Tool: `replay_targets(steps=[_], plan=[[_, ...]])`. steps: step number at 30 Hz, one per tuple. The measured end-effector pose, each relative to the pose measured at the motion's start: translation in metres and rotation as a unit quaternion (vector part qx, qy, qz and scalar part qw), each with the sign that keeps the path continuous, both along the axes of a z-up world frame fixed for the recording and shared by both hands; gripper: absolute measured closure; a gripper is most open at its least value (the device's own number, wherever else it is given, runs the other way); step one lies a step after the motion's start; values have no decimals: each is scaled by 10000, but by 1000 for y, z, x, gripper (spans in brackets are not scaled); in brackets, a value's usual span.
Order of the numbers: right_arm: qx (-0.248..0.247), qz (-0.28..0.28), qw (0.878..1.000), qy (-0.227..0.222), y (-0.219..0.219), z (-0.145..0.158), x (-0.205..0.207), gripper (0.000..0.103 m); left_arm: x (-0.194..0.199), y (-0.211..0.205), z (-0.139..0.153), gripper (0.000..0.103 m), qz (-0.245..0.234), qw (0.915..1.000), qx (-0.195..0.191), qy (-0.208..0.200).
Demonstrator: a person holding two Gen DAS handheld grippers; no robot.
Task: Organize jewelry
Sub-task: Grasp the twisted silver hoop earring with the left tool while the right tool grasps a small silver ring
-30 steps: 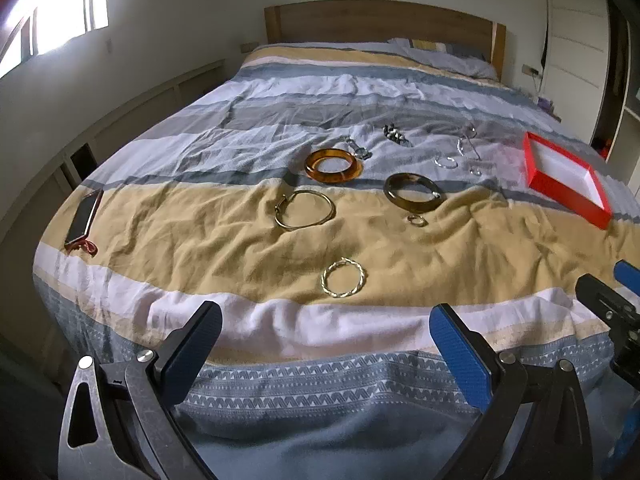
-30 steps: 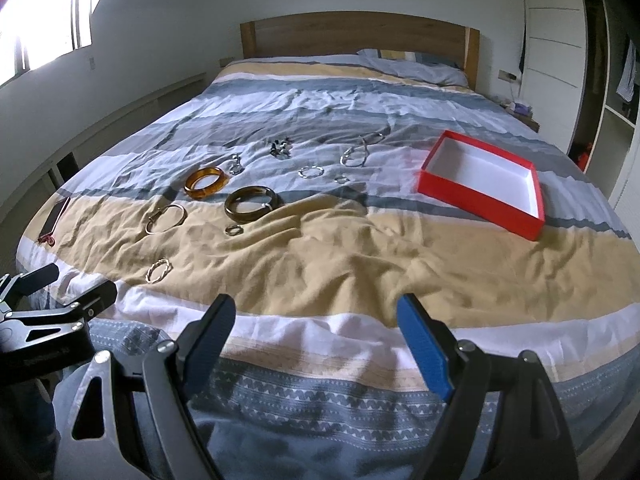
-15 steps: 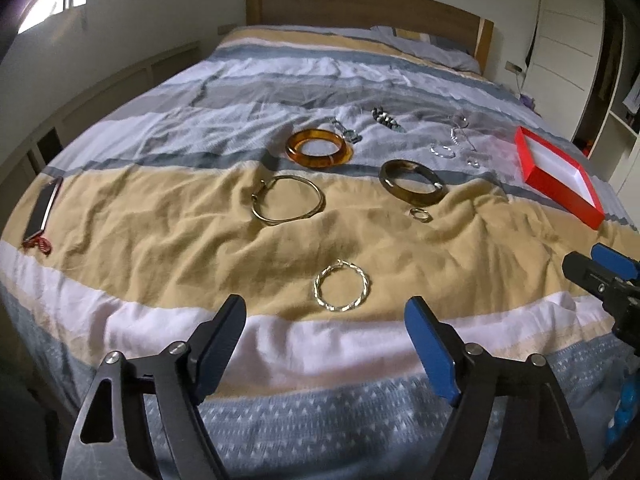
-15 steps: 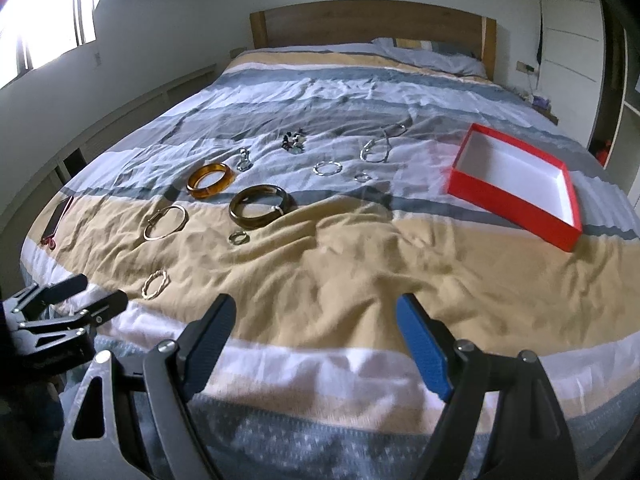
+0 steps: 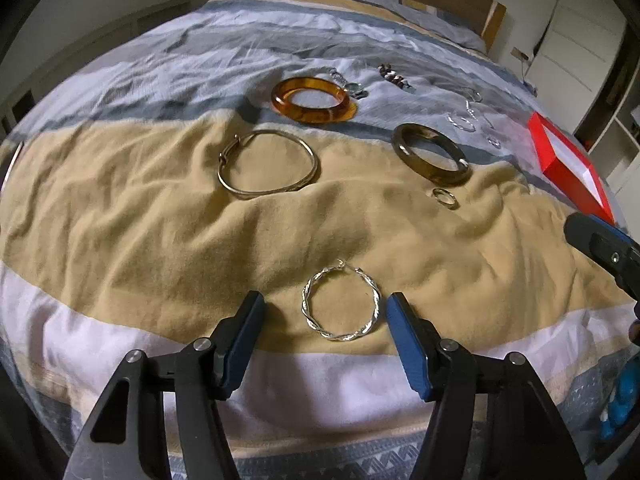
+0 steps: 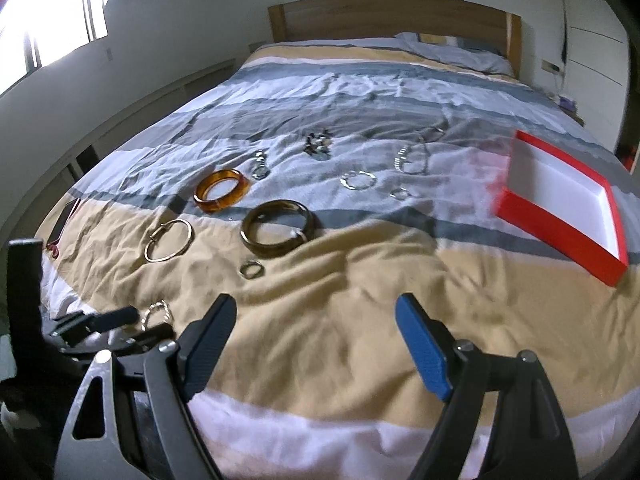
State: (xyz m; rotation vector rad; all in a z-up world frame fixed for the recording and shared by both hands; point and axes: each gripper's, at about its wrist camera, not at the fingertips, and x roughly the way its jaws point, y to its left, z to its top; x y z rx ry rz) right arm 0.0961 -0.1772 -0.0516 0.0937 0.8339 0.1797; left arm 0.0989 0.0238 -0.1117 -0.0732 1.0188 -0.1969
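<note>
Left claw (image 5: 324,312) spread around twisted silver hoop (image 5: 339,305), right claw (image 6: 316,320) spread over bedspread (image 6: 360,280)

A rumpled, matt cotton-like bedspread (image 5: 160,240) fills the frame. At lower centre lies a shiny twisted silver-metal hoop (image 5: 339,305); above it, a thin polished gold-tone bangle (image 5: 268,164), a glossy translucent amber bangle (image 5: 314,99) and a smooth dark olive bangle (image 5: 431,153). A wooden headboard (image 6: 392,16) crosses the top.

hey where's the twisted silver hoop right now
In the left wrist view the twisted silver hoop lies flat on the tan stripe of the bedspread, between the open jaws of the left gripper, with the small ring farther up to the right.
</note>
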Motion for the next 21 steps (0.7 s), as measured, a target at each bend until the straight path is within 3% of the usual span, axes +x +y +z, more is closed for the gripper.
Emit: replay_targets(steps=[3,7,11,13,21], plan=[[133,193,9997,61,11,-5,11,26,1,0,-5,43,-7,10000,-61,38],[313,429,9983,249,26,-16,28,45,2,-2,-9,47,-3,10000,-31,21],[373,560,9971,365,39,-26,41,51,3,1,-10,50,16,9999,-117,-12],[387,598,9964,459,42,-32,48,60,4,4,-11,53,50,9998,-196,-8],[323,607,9950,728,48,-55,67,64,7,8,-12,60,92,9996,-281,-23]])
